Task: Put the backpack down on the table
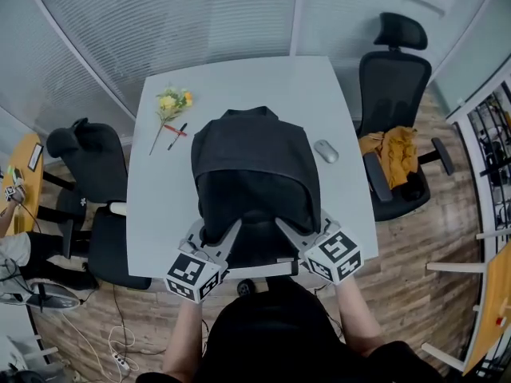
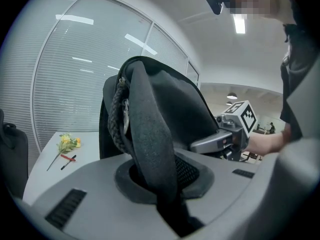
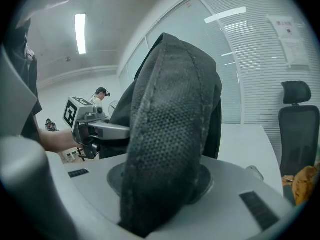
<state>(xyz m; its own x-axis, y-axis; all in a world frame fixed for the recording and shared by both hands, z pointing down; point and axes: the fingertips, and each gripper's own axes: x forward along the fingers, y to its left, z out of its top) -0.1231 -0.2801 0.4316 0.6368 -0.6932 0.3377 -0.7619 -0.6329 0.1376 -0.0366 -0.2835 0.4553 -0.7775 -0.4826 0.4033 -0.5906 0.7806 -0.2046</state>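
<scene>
flower (image 1: 172, 102) and pen (image 1: 177, 135) lie on the left part of the desk (image 1: 160, 206), well apart from the load. left gripper (image 1: 214, 238) is clenched on a dark strap (image 2: 150, 134), which runs pinched through its jaws. backpack (image 1: 254, 174) hangs upright between the two grippers over the near middle of the desk; can't tell if its base touches the top yet. right gripper (image 1: 294, 231) is clamped on the padded mesh strap (image 3: 170, 134). mouse (image 1: 326, 151) sits just beside the bag's right side. chair (image 1: 395, 78) with an orange cloth stands further right, off the desk.

step in hand looks like the lowering. to do it well: bring both grippers down together and level so the bag doesn't tip. land the base flat on bare desk, clear of the mouse and not hanging over the near edge. let go only once the weight is on the desk and the straps slacken. the bag is soft and will likely slump, so ease it down.
</scene>
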